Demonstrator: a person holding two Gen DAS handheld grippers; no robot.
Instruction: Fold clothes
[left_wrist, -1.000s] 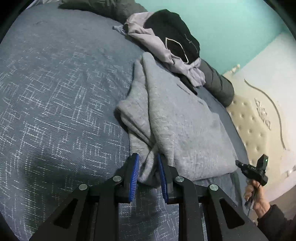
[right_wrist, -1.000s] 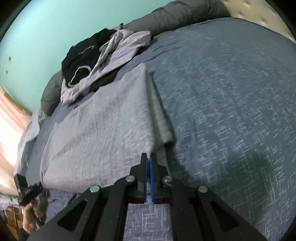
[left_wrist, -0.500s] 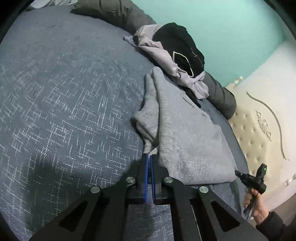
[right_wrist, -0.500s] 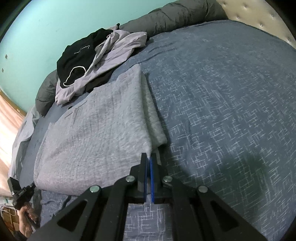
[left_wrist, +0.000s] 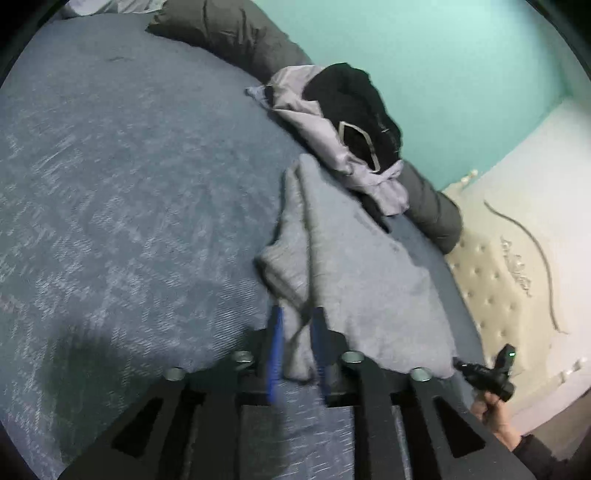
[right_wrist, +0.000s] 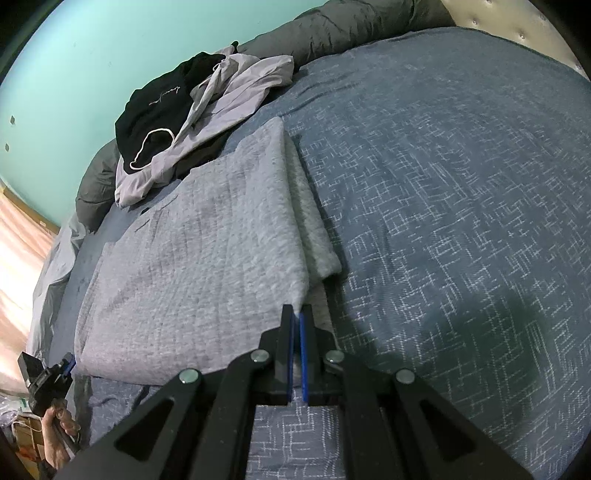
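Left wrist view: the left hand-held gripper (left_wrist: 297, 332) has its jaws opening, with a bunched corner of the grey garment (left_wrist: 354, 273) hanging between the blue pads (left_wrist: 275, 354), which stand apart from the cloth. The garment lies folded on the blue patterned bedspread (left_wrist: 110, 192), its rumpled edge toward this camera. Behind it sits a pile of clothes (left_wrist: 340, 122), a black garment (left_wrist: 354, 99) on top of a lilac one, against a dark grey bolster (left_wrist: 236, 37) that runs along the turquoise wall (left_wrist: 461, 66). Only this view shows the cream tufted headboard (left_wrist: 491, 295) with its carved ornament, and the person's right hand (left_wrist: 495, 417) gripping the other tool's handle at the lower right. The picture is motion-blurred.

Right wrist view: the right hand-held gripper (right_wrist: 296, 317) has its jaws together, tips at the near corner of the grey garment (right_wrist: 199, 258); whether any cloth is pinched between them cannot be told. From here the garment reads as a neat flat rectangle with a second layer showing along its right edge. Only this view shows pale script on the black garment (right_wrist: 162, 96), too small to read, and its white-edged neckline. The person's left hand (right_wrist: 55, 428) appears at the lower left, holding the other tool. A pink-lit curtain-like surface (right_wrist: 18, 236) fills the left margin.
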